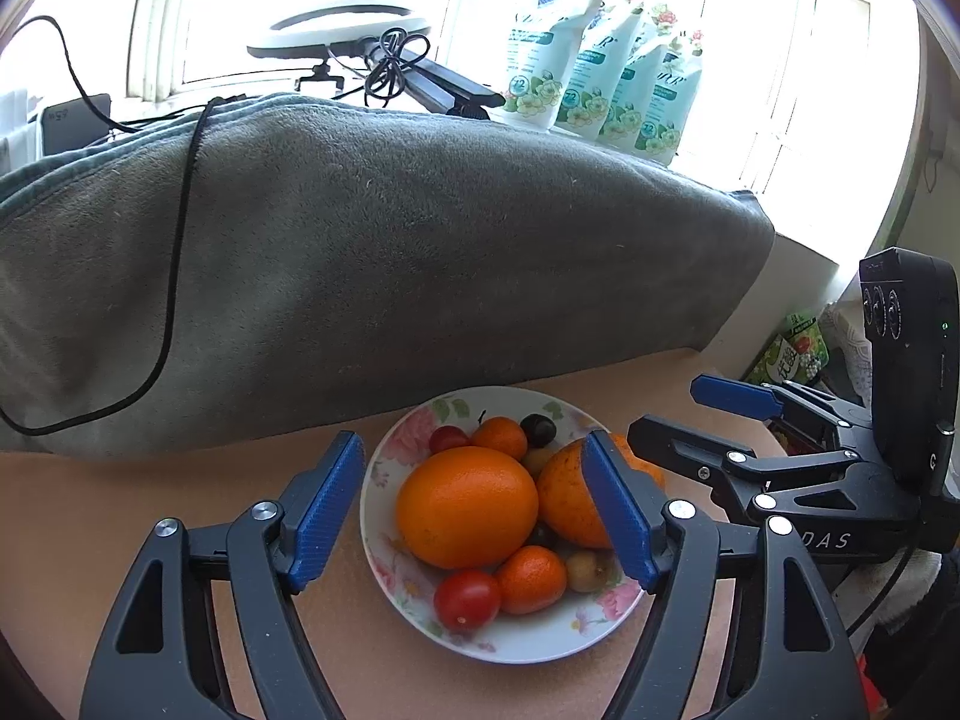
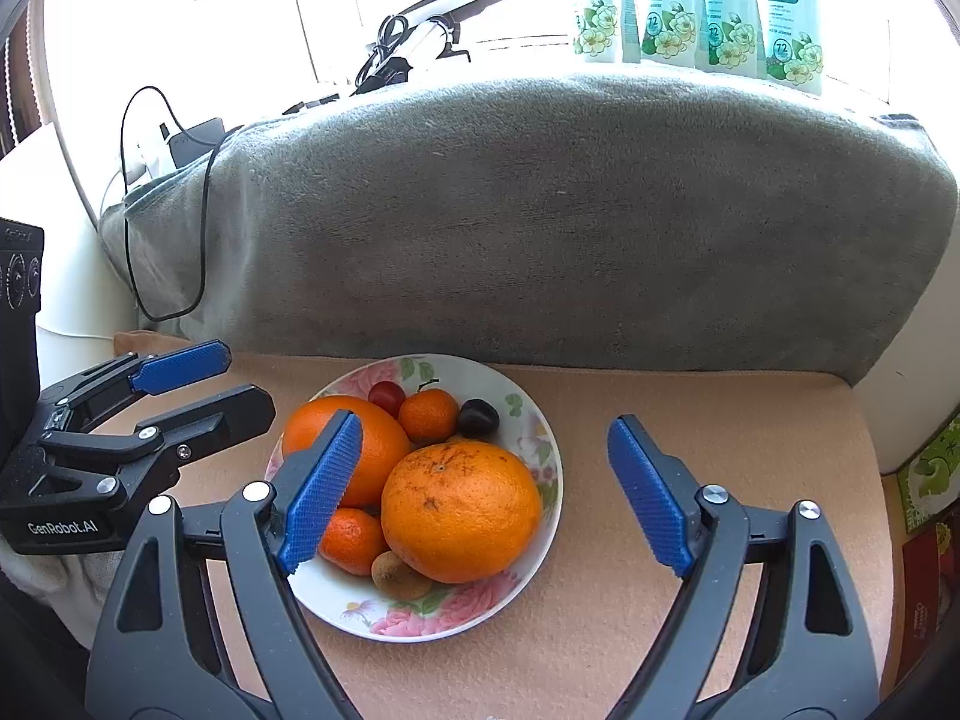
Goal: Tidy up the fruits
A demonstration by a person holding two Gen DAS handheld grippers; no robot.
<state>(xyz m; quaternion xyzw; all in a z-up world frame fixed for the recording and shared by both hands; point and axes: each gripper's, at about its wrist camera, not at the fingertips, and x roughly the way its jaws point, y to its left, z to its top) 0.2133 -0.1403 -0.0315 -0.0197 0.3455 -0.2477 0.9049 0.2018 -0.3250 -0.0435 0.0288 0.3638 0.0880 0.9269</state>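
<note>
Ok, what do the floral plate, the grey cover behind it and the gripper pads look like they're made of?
Floral plate: probably glazed ceramic, though melamine is possible; glossy white with printed flowers.
Grey cover: soft fleece or plush fabric; matte and fuzzy, draping in folds.
Pads: blue ribbed plastic or rubber, I cannot tell which; fine ridged texture, matte.

The left black plastic two-finger gripper (image 1: 474,510) has angular linkage arms with triangular cut-outs, joined by round silver rivets, and ends in ribbed blue rubber pads (image 1: 327,510). The right black plastic two-finger gripper (image 2: 486,495) is built the same way, with blue ribbed pads (image 2: 651,498). Seen from the side, each carries a black box-shaped camera housing (image 1: 909,360) with round lenses, a small green light, and white lettering, "GenRobot.AI" on the left one.
</note>
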